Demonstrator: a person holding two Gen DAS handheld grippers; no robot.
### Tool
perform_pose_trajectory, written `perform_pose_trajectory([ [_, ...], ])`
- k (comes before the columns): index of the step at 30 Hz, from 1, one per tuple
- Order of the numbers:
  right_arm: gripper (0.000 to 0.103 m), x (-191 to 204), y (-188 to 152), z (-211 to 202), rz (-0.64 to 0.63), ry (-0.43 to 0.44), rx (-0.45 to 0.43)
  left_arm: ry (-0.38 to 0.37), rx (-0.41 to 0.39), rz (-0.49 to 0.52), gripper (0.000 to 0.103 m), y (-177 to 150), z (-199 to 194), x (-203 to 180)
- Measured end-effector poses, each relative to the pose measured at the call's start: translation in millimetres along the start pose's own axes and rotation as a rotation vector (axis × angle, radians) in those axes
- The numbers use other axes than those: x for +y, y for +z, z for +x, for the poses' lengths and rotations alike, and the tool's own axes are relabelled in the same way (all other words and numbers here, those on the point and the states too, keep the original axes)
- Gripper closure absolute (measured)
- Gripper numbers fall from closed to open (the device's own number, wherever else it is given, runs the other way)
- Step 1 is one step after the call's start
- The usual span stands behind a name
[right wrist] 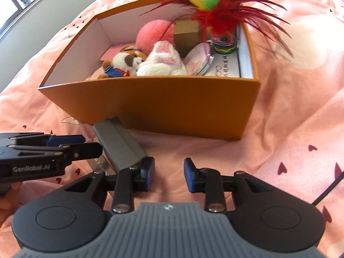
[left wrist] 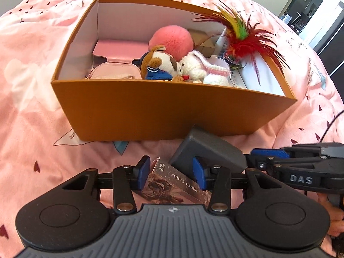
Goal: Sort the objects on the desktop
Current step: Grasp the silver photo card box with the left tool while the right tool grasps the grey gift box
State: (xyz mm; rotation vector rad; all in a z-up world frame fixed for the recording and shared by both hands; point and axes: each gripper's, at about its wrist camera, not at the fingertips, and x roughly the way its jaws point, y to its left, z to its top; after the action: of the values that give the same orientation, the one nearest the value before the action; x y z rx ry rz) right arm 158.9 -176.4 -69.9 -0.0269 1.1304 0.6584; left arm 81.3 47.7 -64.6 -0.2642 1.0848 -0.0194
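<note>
Pink bedding printed with small hearts covers the bed [left wrist: 32,86] where the sorting takes place. The left claw [left wrist: 171,172] straddles a clear photo card pack [left wrist: 172,185], one blue pad at each long edge; whether the pads actually press on it cannot be told from either view. A grey box [left wrist: 206,148] lies slanted across the pack's far end and leans against the claw's right finger, its far corner touching the foot of the orange box [left wrist: 150,111]. The right claw [right wrist: 168,172] stands open with only bedding between its pads, its left finger against the near end of the grey box.

The likely trouble lies in that overlap. If the left claw lifts the pack, the grey box may ride up with it, then slide off and tumble on the soft bedding, or jam against the orange wall. A loose hold on the slick wrapper could also let the pack slip out. The two claws sit close together (almost crossing), so a hasty move by either could knock the other.

Further out, the orange box is already crowded: a plush dog [left wrist: 163,62], a white rabbit [left wrist: 197,64], a pink ball [left wrist: 172,38] and a feather toy [left wrist: 238,36] that juts over the rim and could snag a claw coming in over the top.
</note>
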Motion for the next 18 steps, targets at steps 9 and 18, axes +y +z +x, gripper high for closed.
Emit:
perform_pose_trajectory([
  [9, 0.068, -0.8, -2.6, -9.5, -0.014, 0.066, -0.022, 0.026, 0.015, -0.061, 0.052, -3.8, -4.3, 6.4],
  [18, 0.064, 10.5, 3.4, -20.7, -0.053, 0.137, -0.078, 0.037, 0.040, -0.127, 0.052, -5.6, 0.1, 17.1],
])
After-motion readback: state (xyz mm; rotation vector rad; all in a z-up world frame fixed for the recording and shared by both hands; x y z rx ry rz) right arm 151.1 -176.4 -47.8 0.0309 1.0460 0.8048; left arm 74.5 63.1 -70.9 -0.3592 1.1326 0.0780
